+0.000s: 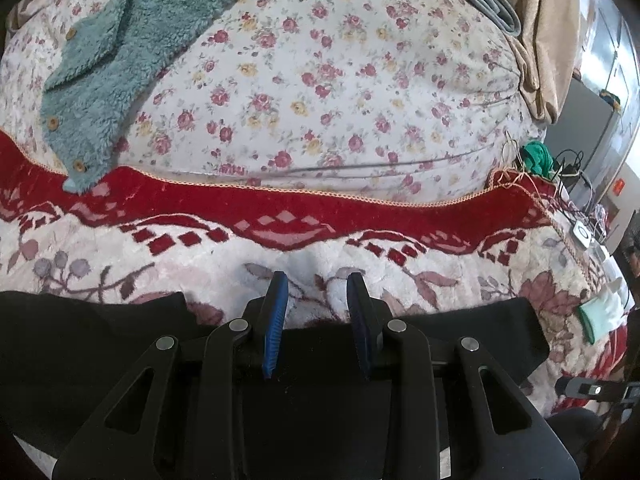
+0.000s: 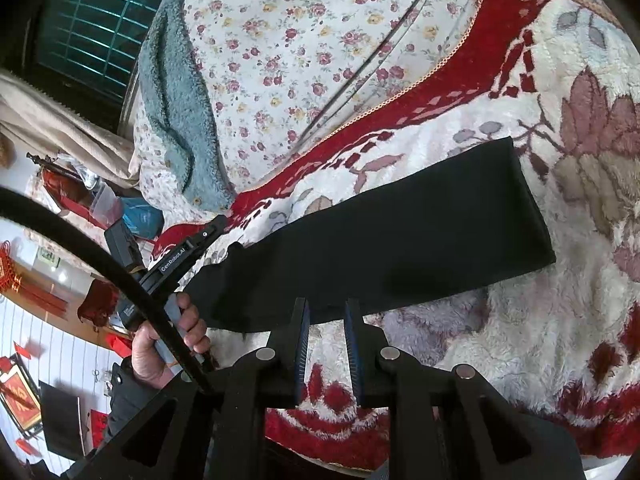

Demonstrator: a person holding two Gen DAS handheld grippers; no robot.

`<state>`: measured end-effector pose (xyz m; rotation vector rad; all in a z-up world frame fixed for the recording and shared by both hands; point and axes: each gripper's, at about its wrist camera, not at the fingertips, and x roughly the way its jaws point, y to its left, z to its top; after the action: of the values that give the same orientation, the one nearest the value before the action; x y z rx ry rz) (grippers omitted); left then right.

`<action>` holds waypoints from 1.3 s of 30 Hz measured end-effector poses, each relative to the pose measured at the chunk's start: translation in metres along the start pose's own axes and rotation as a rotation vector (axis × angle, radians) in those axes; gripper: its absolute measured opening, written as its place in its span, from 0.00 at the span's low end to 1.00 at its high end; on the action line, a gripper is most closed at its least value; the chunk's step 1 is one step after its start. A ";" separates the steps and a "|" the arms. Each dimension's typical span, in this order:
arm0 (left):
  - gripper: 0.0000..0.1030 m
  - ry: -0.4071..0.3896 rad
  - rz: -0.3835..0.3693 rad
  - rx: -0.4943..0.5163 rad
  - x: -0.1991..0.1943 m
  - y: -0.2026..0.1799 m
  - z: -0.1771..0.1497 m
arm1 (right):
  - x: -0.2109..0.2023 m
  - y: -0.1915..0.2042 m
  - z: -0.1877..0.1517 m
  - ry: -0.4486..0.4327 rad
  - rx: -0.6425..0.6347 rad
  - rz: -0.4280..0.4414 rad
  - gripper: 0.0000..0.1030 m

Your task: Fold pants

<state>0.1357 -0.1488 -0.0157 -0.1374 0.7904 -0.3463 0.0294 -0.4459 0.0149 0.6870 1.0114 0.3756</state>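
Black pants (image 2: pixel 384 232) — far hem square on blanket (image 2: pixel 540 340)

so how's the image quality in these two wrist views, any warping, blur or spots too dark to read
Left wrist view: strong fisheye bulge, the red blanket border bows, and the black pants show no fold detail. Right wrist view: dark vignette corners, the room at lower left is soft and warped, and the pants read as a flat black shape.

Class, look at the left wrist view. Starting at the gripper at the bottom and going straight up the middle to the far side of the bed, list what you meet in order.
Left gripper → black pants → white plush blanket → its red border band → floral sheet.
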 end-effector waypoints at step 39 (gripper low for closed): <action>0.27 0.099 -0.016 -0.113 0.011 0.005 0.003 | 0.001 0.003 0.000 -0.001 -0.020 0.001 0.16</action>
<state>0.1458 -0.1484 -0.0222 -0.2341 0.9073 -0.3260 0.0297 -0.4431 0.0160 0.6702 1.0048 0.3856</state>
